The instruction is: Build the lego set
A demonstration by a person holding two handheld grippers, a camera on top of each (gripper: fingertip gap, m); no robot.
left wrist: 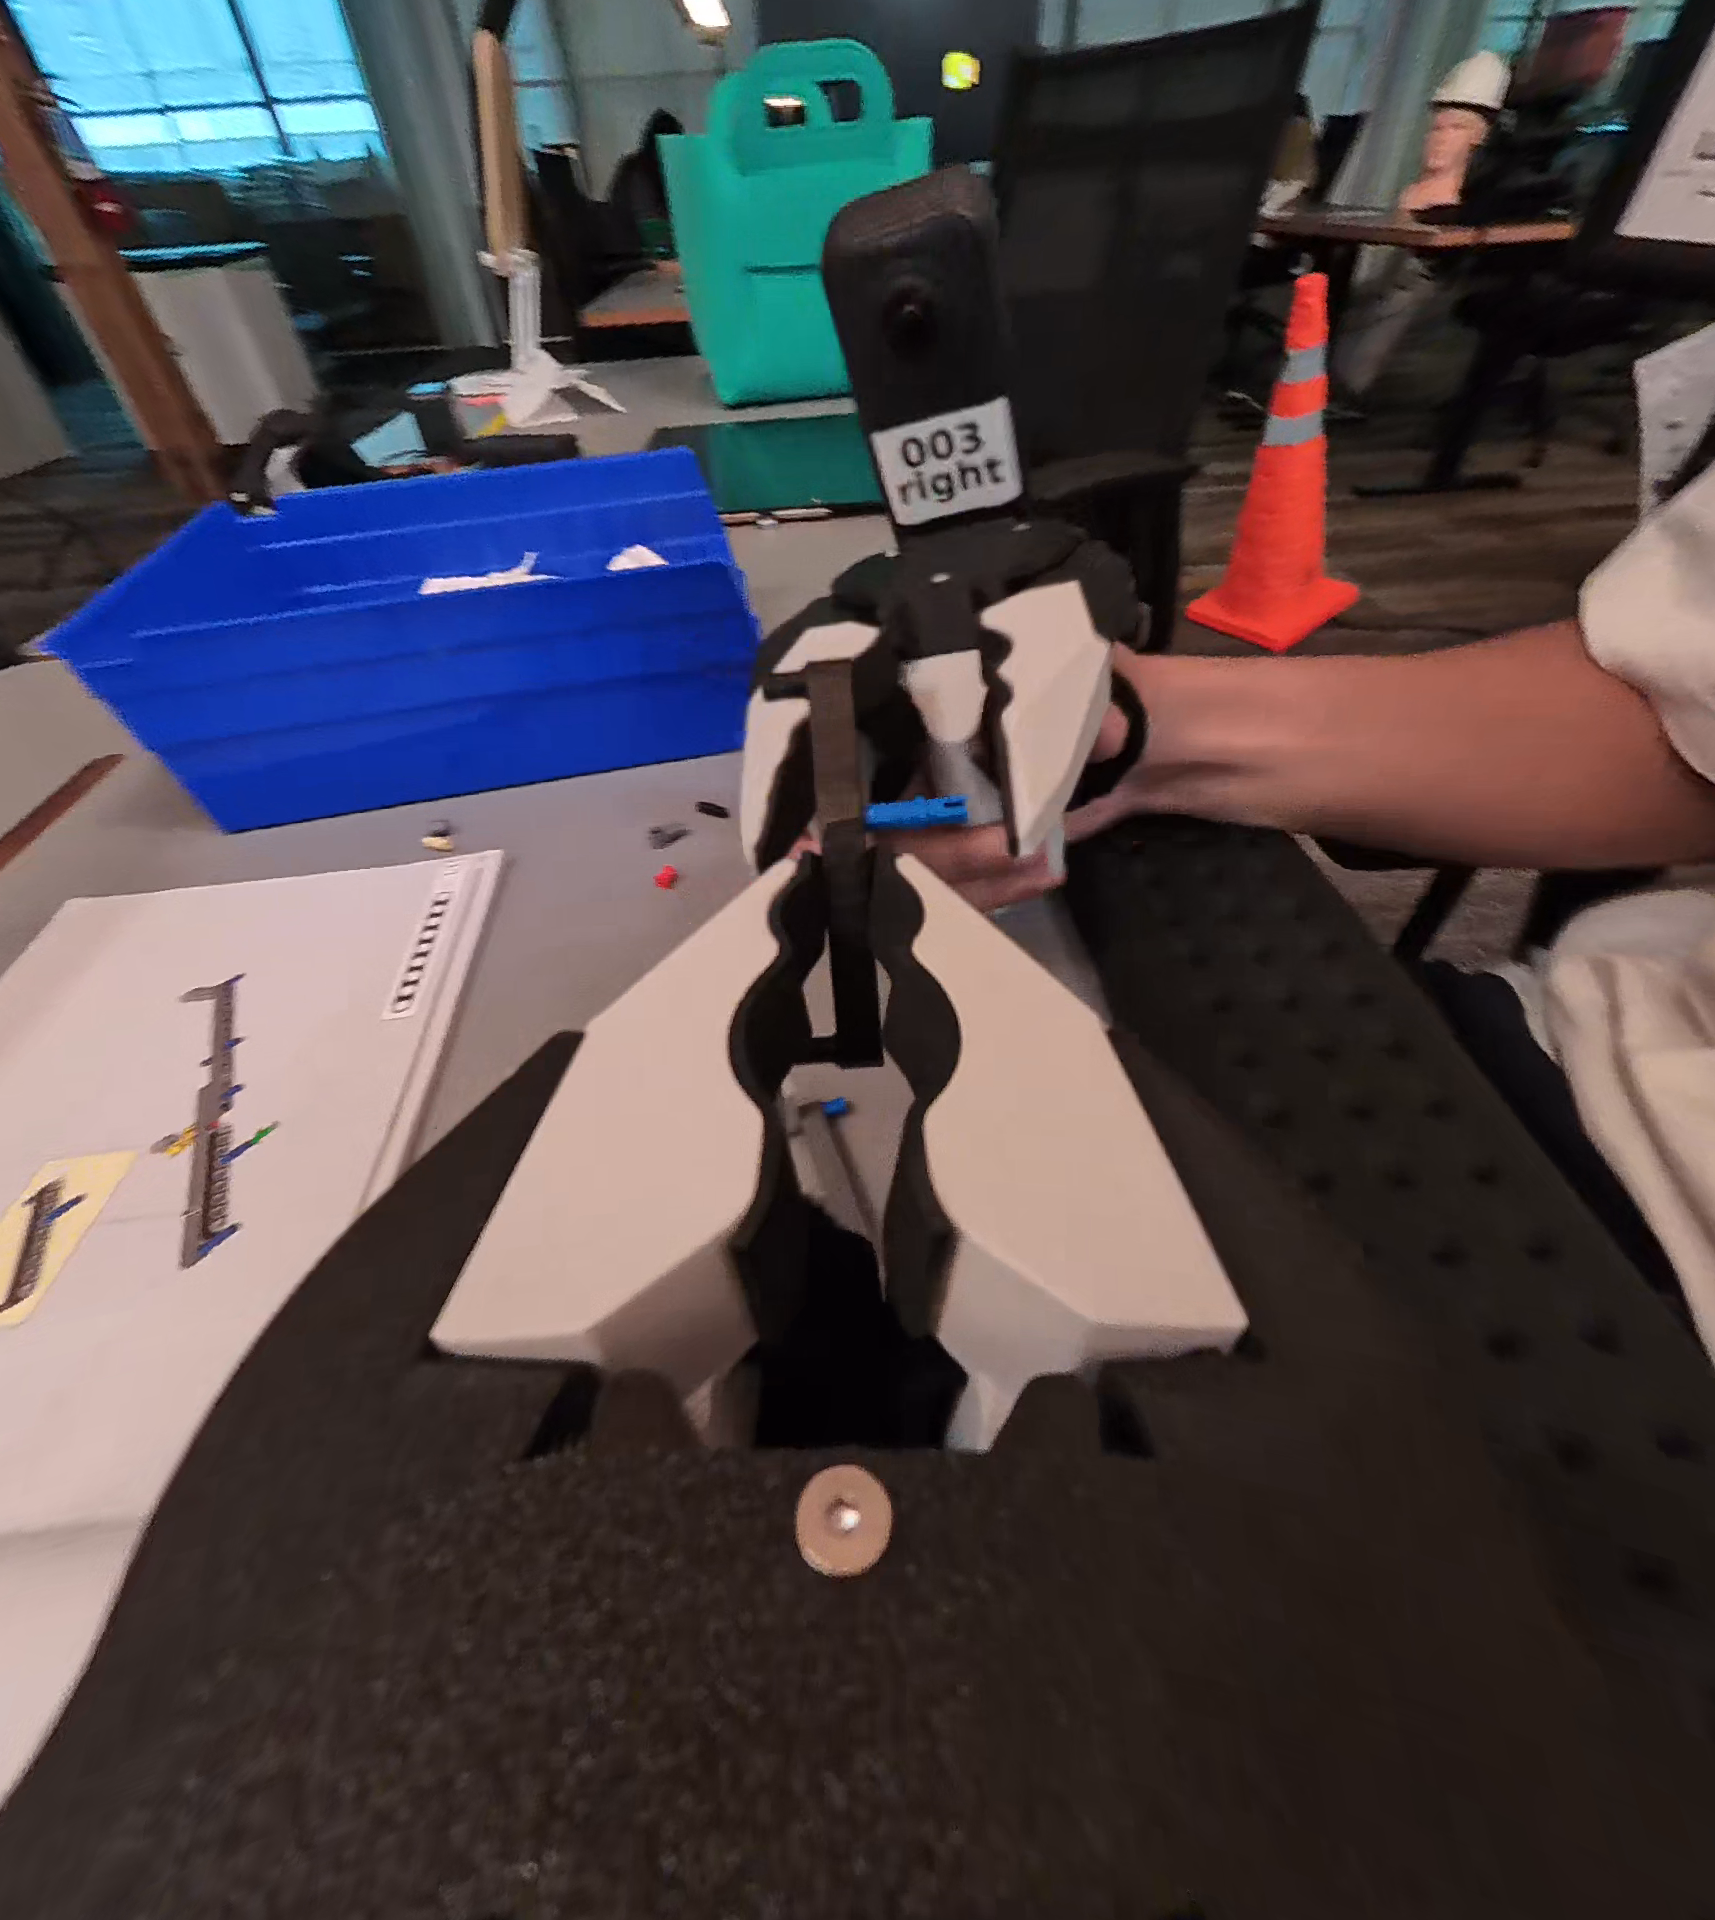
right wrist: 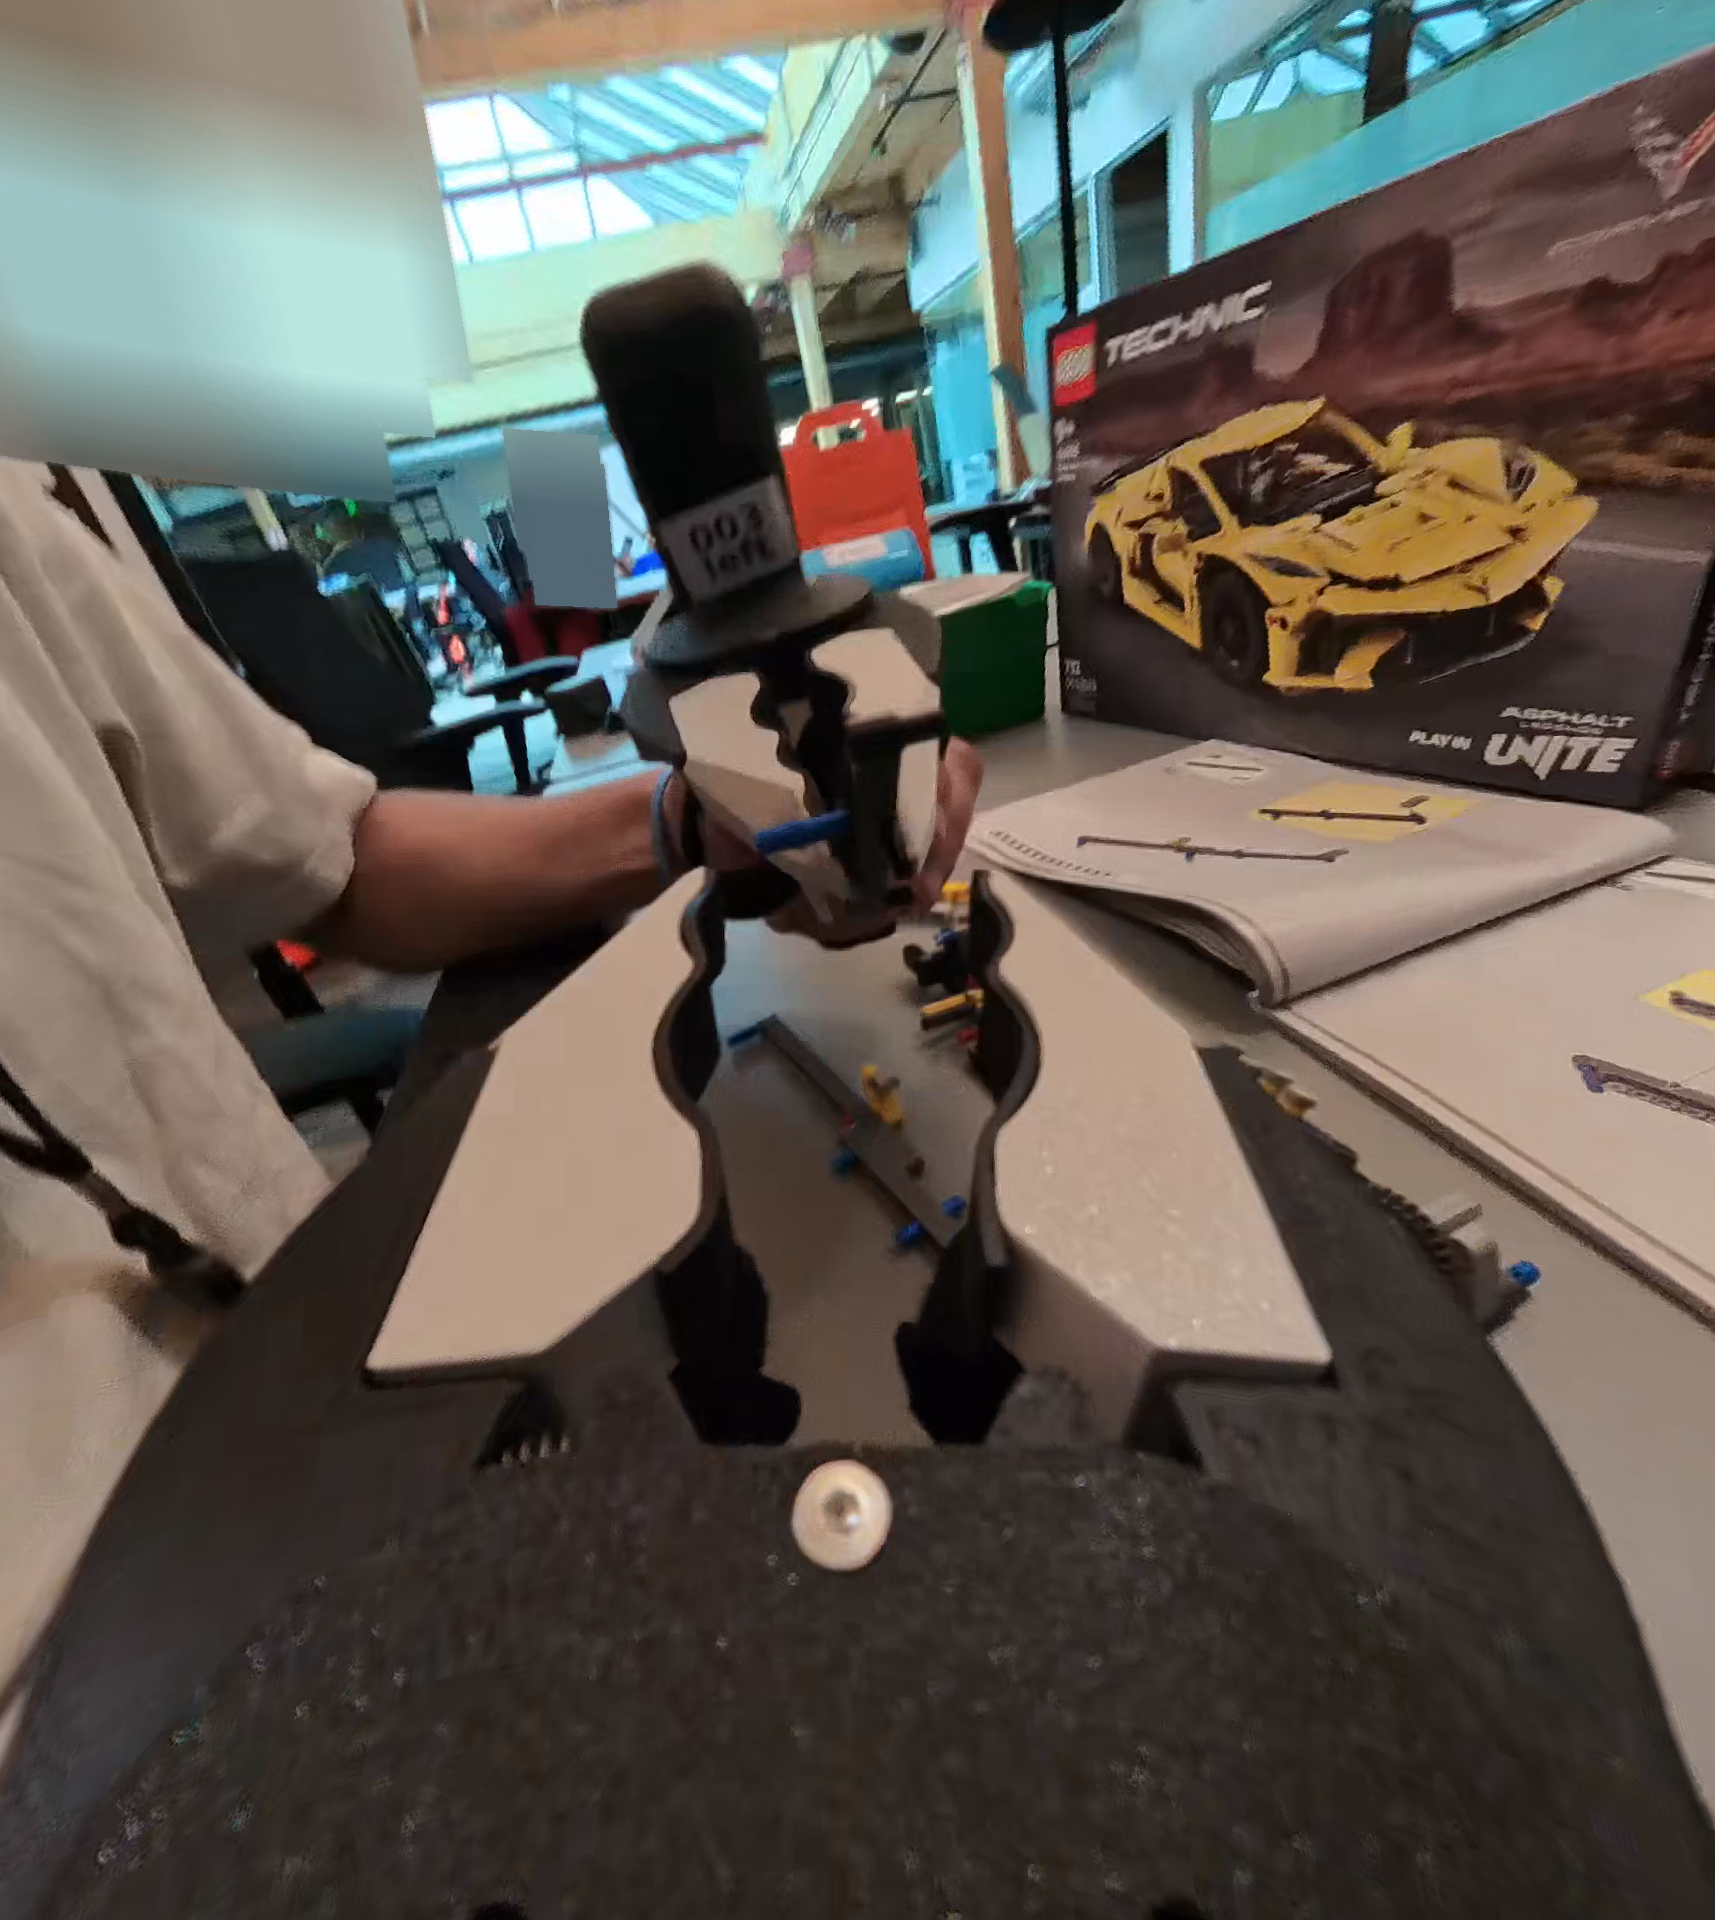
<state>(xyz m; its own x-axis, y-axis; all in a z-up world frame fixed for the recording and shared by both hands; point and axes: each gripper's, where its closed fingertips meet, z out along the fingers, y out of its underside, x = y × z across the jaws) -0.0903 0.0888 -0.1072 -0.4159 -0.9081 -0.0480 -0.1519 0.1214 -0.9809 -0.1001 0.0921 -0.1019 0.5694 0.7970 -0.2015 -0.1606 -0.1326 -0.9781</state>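
holding a slim black lego beam (left wrist: pixel 848 966) upright, the left gripper (left wrist: pixel 851 883) is pinched tight on its lower half. a small blue plastic pin (left wrist: pixel 920 810) sticks sideways out of the beam near the top and looks only half seated to me. the right gripper (right wrist: pixel 842 899) is spread apart just short of it, holding nothing. push off-axis and i'd bet the beam twists in the grip or the pin pops loose. farther out, the long grey beam assembly (right wrist: pixel 858 1127) lies on the grey table (left wrist: pixel 562 914), so a dropped pin could bounce off.

Glossy blue plastic bin (left wrist: pixel 396 644)
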